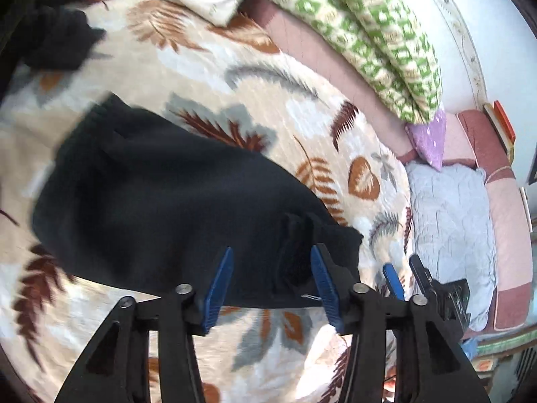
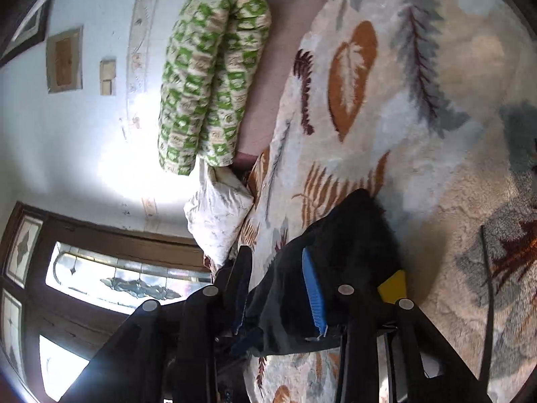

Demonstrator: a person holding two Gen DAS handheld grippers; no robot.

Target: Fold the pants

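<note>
- Left wrist view: the black pants (image 1: 161, 198) lie spread on the leaf-print blanket (image 1: 302, 134), from the upper left down to the gripper.
- The left gripper (image 1: 272, 288) stands over the near edge of the pants. Its two blue pads (image 1: 218, 285) are spread apart, with a bunch of black cloth between them (the pads do not seem to press on it).
- To the right, the tips of the right gripper (image 1: 404, 277) show beside the corner of the pants, above the blanket.
- Behind lie a green-patterned quilt (image 1: 369, 40), rolled, a purple pillow (image 1: 429, 141) and a pale grey quilt (image 1: 449, 228).
- Right wrist view: the right gripper (image 2: 278, 278) holds part of the pants (image 2: 342, 235); dark cloth fills the gap between its fingers and hangs below them.
- One blue pad (image 2: 313, 292) lies against the cloth, the other finger is dark and hard to see (so the pinch looks real, but I see only one side well).
- The blanket (image 2: 419, 117) fills the right side; the green quilt (image 2: 208, 77) and a white pillow (image 2: 218, 218) lie by the wall, with a window (image 2: 110, 278) below them.
</note>
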